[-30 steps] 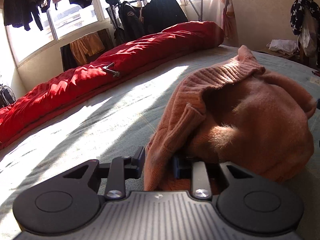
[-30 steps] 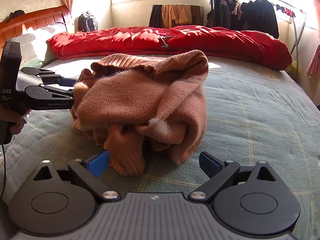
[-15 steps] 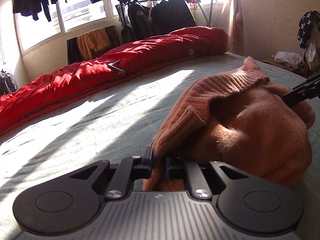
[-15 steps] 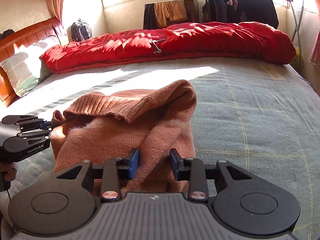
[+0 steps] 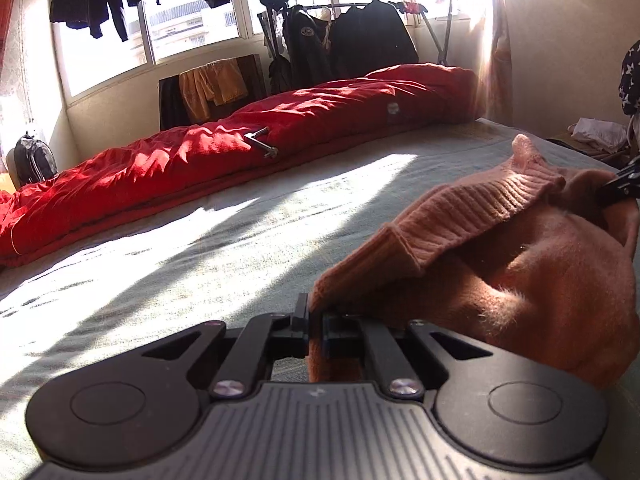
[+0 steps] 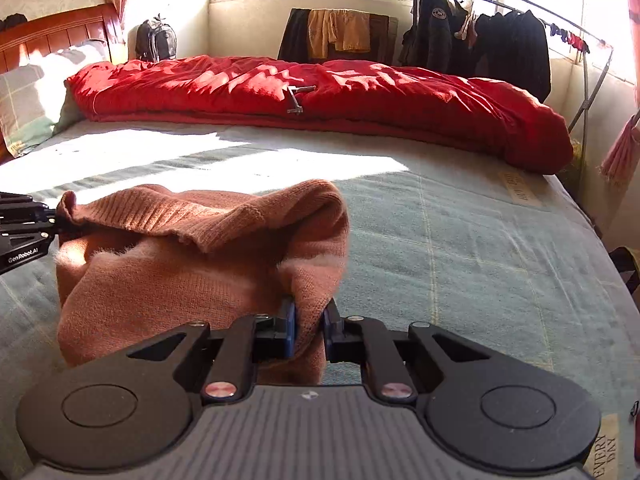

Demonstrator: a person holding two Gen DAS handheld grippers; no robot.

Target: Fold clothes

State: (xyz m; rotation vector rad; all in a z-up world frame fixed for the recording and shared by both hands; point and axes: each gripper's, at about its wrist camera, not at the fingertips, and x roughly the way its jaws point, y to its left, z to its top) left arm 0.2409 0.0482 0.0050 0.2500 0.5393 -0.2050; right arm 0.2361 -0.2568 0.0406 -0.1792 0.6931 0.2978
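Observation:
An orange-pink knit sweater point(image 6: 180, 272) lies bunched on the grey-green bed sheet point(image 6: 460, 240). My right gripper point(image 6: 310, 320) has a fold of the sweater's right side between its blue pads, which press on it as the jaws close. In the left wrist view the sweater point(image 5: 520, 272) fills the right side. My left gripper point(image 5: 316, 320) pinches its near ribbed edge, jaws closing tight on the cloth. From the right wrist view the left gripper point(image 6: 48, 220) sits at the sweater's left end. The right gripper's tip point(image 5: 618, 190) shows at the left wrist view's right edge, against the sweater's far end.
A rolled red duvet point(image 6: 320, 92) runs along the bed's far side with a metal tool on it. A pillow point(image 6: 28, 96) and wooden headboard are at far left. A clothes rack point(image 6: 500, 40) with dark jackets and a backpack point(image 6: 156, 40) stand by the windows.
My right gripper moved in over the sweater from the near side and closed its wide-open jaws on a fold. The left gripper's jaws tightened on the ribbed edge.

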